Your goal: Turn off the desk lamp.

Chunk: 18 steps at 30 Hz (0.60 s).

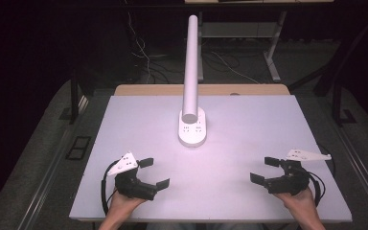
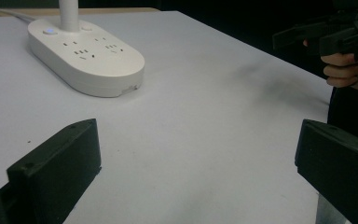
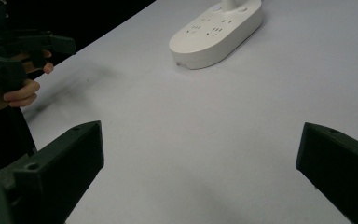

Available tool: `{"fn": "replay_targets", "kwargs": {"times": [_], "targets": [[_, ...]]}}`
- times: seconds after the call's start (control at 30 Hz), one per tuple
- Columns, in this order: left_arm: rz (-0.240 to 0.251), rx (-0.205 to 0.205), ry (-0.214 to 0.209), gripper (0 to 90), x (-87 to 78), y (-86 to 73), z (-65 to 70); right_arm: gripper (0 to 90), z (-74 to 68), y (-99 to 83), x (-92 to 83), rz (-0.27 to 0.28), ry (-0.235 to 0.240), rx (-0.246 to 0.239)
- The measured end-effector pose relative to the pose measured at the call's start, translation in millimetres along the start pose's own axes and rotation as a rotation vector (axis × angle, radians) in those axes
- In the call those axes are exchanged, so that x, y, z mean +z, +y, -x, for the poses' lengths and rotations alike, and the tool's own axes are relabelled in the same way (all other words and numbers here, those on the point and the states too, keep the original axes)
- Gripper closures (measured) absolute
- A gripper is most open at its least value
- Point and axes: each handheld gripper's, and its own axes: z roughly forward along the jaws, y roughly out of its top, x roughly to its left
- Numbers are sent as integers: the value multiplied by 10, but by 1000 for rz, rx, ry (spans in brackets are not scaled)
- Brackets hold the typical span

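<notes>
A white oval power strip point(image 1: 192, 130) with several sockets lies at the middle of the white table point(image 1: 249, 115); a white tube-shaped lamp arm point(image 1: 191, 62) rises from its far end. My left gripper point(image 1: 154, 173) rests near the front left edge, jaws wide open, nothing between them. My right gripper point(image 1: 265, 170) rests near the front right edge, also open and empty. The left gripper view has the power strip point(image 2: 86, 56) at upper left and the other gripper point(image 2: 335, 30) at upper right. The right gripper view has the power strip point(image 3: 216, 32) ahead and the other gripper point(image 3: 18, 49) at left.
Beyond the table's far wooden edge point(image 1: 201, 89) the floor is dark, with cables point(image 1: 143, 52) and metal frame legs point(image 1: 272, 57). A bare stretch of tabletop point(image 1: 211, 177) lies between the two grippers.
</notes>
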Motion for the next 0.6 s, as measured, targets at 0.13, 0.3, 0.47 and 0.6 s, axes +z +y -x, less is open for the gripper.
{"fn": "replay_targets", "kwargs": {"times": [0.13,0.3,0.47,0.6], "targets": [[-3,-1,2,0,-1,0,-4,7,12,-8,1,-4,1,-2],[-1,1,3,0,-4,1,-9,7,18,-14,6,-17,6,5],[-2,-3,3,0,-5,0,-14,7,14,-13,-2,-18,7,5],[-1,-1,-1,0,-6,3,-18,7,27,-3,-9,-15,4,1]]}}
